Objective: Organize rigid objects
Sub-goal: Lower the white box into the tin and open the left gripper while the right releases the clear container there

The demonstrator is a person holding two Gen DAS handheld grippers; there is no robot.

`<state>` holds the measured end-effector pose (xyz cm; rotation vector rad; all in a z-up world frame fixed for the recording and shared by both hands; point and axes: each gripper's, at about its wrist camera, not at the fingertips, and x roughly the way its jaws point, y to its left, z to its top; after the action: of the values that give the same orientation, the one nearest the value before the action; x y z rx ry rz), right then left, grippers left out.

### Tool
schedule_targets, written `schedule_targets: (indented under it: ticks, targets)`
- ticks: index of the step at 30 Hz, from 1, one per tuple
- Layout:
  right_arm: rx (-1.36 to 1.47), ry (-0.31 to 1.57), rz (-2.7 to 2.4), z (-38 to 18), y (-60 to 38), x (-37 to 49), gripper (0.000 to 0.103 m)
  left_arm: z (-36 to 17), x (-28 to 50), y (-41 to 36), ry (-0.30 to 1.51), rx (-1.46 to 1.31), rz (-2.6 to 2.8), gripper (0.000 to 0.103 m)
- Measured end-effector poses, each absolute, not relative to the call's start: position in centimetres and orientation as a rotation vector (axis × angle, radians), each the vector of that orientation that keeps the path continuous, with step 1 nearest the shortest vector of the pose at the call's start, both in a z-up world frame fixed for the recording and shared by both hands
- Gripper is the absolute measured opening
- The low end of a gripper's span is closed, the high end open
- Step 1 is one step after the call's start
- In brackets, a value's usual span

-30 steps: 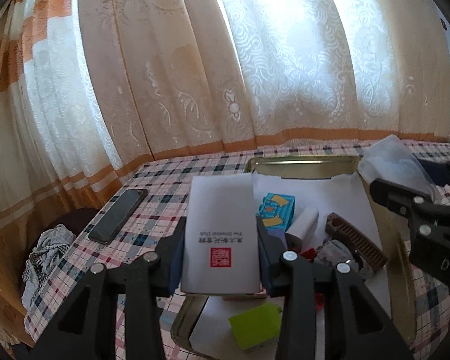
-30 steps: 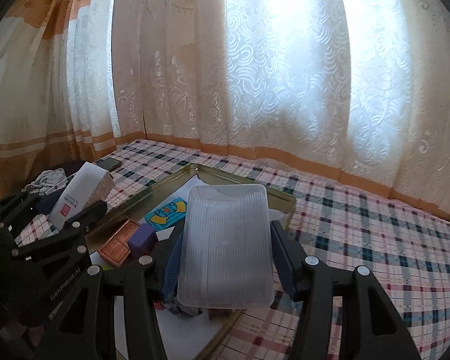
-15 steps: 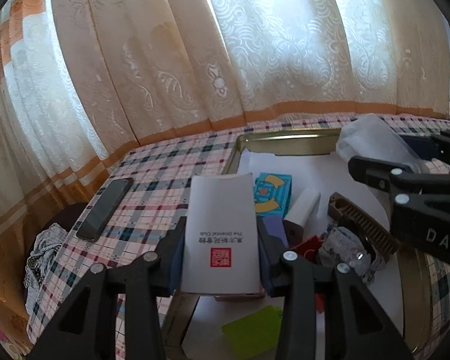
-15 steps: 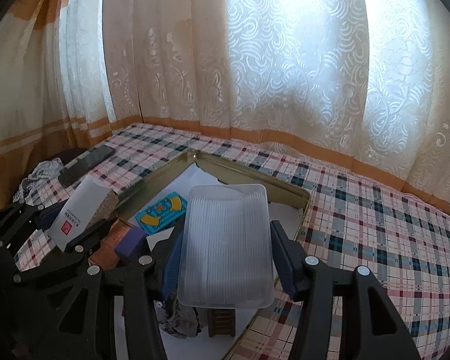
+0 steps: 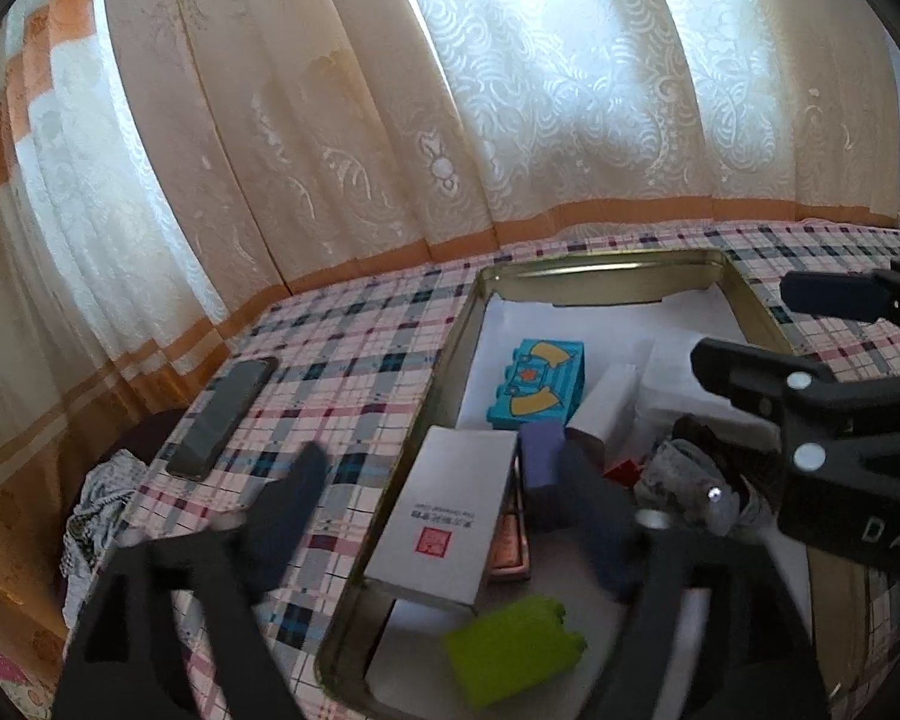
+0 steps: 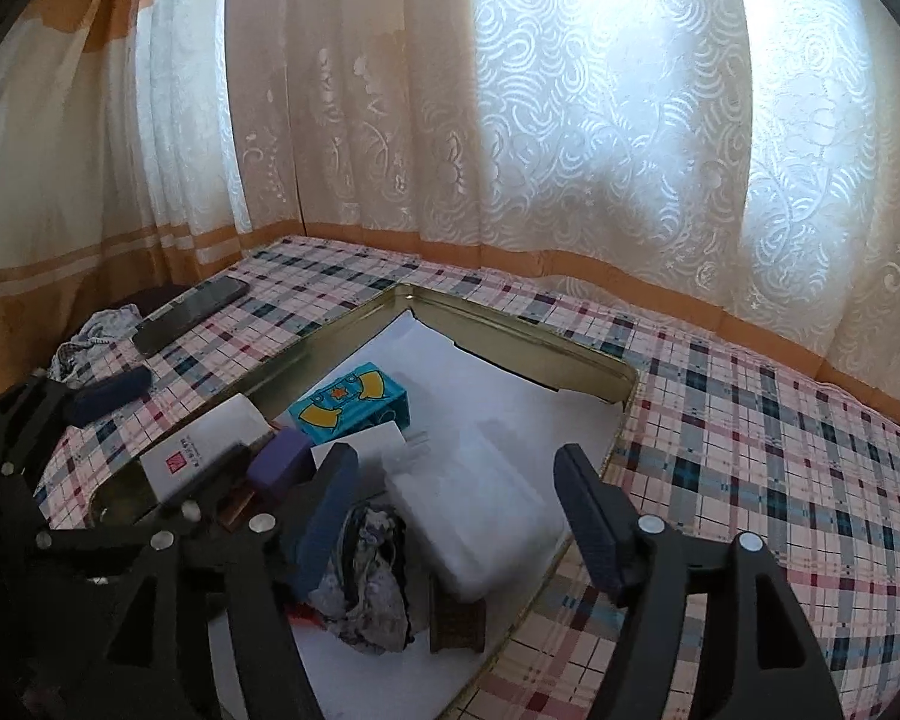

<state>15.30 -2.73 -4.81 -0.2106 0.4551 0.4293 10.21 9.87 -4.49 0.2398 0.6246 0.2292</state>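
Observation:
My left gripper (image 5: 435, 510) is blurred and its jaws are opening. The white box with a red seal (image 5: 444, 516) lies free between them, resting on the left side of the gold tray (image 5: 600, 264) and over an orange box. My right gripper (image 6: 456, 516) is opening too. Below its spread fingers, the clear plastic case (image 6: 474, 510) lies on the tray's (image 6: 510, 330) white lining, touching neither pad. The right wrist view also shows the white box (image 6: 204, 450) at the tray's left rim.
In the tray lie a blue-and-yellow box (image 5: 540, 384), a purple block (image 5: 540, 456), a green block (image 5: 516, 654), a brown comb (image 6: 456, 618) and crumpled cloth (image 6: 372, 576). A dark phone (image 5: 222, 420) lies on the plaid tablecloth to the left. Curtains hang behind.
Both grippers have opened. The white box left the left jaws and dropped onto the tray's left side. The clear case left the right jaws and now lies in the tray.

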Motion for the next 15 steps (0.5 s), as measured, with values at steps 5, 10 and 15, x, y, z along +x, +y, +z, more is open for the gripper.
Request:
schedule_targets:
  ticks: [5,10,15]
  targets:
    - [-0.183,0.393,0.418,-3.7,-3.8,13.6,0.079,-3.5,8.9,10.1,0.594,0.224,0.256,0.103]
    - [-0.161,0.318,0.418,-2.2,-4.7,11.6,0.079,-2.7,7.7,11.1,0.577,0.187,0.295,0.103]
    - [-0.153,0.296,0.431,-1.7,-4.9,10.5,0.079,-2.0,7.0,11.9,0.574,0.161,0.315,0.103]
